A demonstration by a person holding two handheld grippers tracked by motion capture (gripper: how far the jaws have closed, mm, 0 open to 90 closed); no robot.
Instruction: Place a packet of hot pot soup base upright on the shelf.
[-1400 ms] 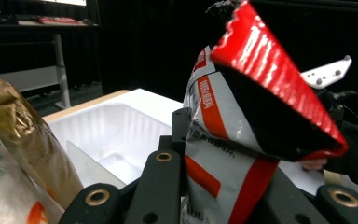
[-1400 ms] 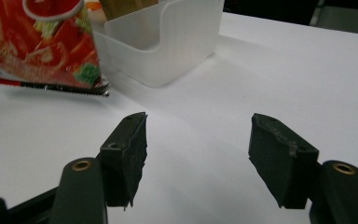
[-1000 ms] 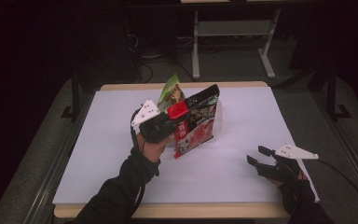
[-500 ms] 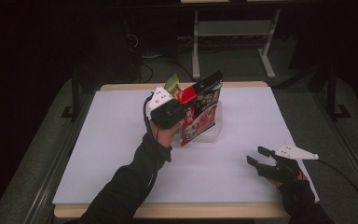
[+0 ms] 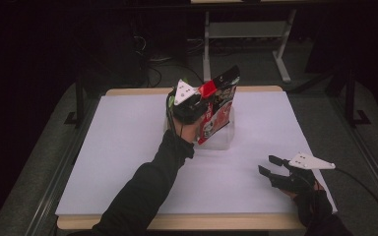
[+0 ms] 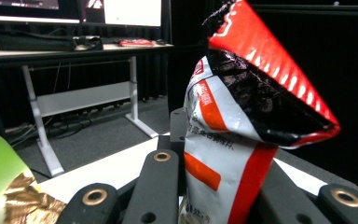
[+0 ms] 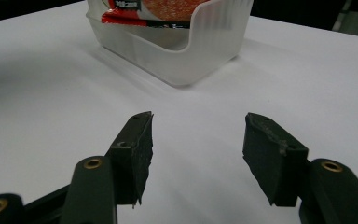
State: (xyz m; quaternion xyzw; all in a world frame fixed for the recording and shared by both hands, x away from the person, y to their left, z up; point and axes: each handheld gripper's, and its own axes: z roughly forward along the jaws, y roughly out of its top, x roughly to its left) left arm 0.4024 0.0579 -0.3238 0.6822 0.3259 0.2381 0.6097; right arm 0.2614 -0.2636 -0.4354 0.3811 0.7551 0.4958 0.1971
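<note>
A red, black and white snack bag (image 5: 222, 103) stands tilted in a clear plastic bin (image 5: 225, 140) at the far middle of the table. My left gripper (image 5: 204, 104) is shut on the bag's upper part. In the left gripper view the bag (image 6: 242, 116) is pinched between the two black jaws of the left gripper (image 6: 219, 198). My right gripper (image 5: 267, 164) rests near the front right edge of the table. Its jaws have just been closing a little, with nothing between them. The right gripper (image 7: 196, 135) points at the bin (image 7: 191, 60).
A green and gold bag (image 6: 0, 186) sits beside the held bag, to its left. A white sheet (image 5: 128, 147) covers the table. Desk legs and cables (image 5: 211, 39) lie on the dark floor beyond the far edge.
My left gripper has carried the snack bag farther away and to the right, over the bin. The right hand has stayed where it was.
</note>
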